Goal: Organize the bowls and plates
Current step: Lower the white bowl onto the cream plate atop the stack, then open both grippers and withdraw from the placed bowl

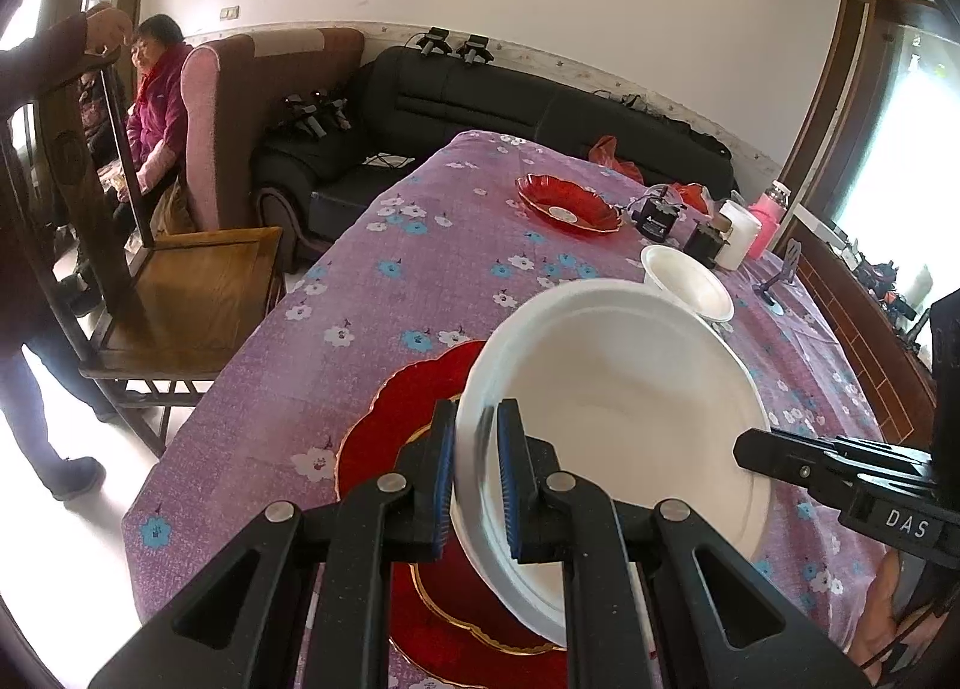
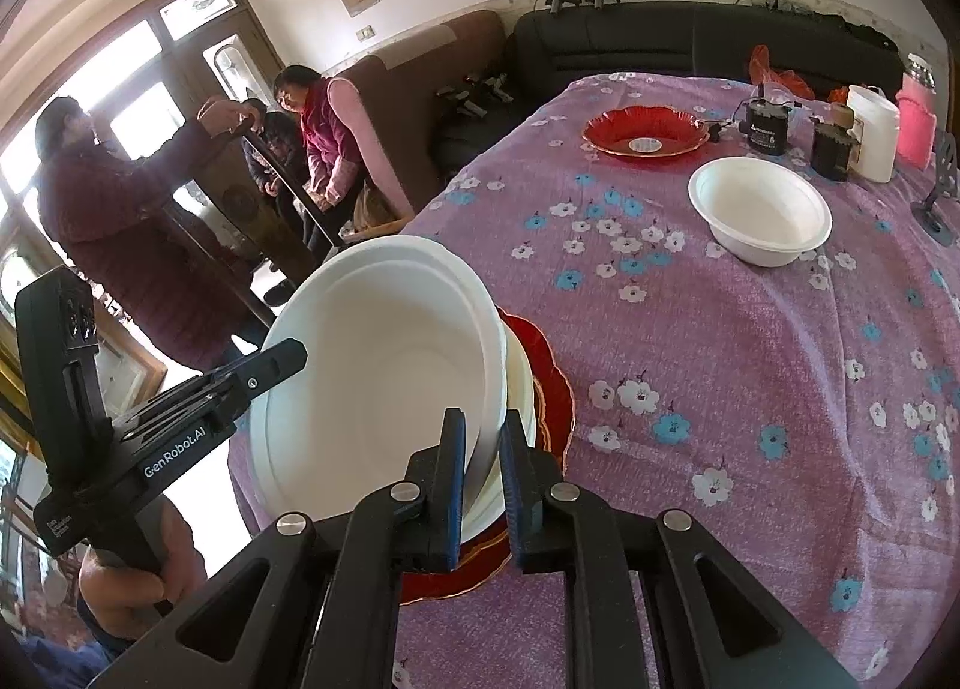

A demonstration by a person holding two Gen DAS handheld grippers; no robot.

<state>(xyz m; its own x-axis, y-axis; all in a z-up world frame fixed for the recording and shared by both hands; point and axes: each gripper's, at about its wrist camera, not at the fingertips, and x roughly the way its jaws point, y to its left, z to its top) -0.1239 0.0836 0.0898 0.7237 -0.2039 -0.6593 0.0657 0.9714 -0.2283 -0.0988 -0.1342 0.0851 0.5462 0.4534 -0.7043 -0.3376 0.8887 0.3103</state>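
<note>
White bowl (image 1: 618, 407): tilted over the red plate (image 1: 384, 419), held by opposite rims so I can steady it.
Left tool (image 1: 477, 473): clamped on its rim.
Right tool (image 2: 483, 473): pinching the opposite rim.
Second bowl (image 2: 759, 209): beyond the red plate, unstacked.

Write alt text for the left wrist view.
The left tool clamps the near rim of a white bowl over a red plate on a floral purple tablecloth; the right tool grips its opposite rim.

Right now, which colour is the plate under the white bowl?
Red plate with a gold rim, clearest in the left wrist view.
</note>
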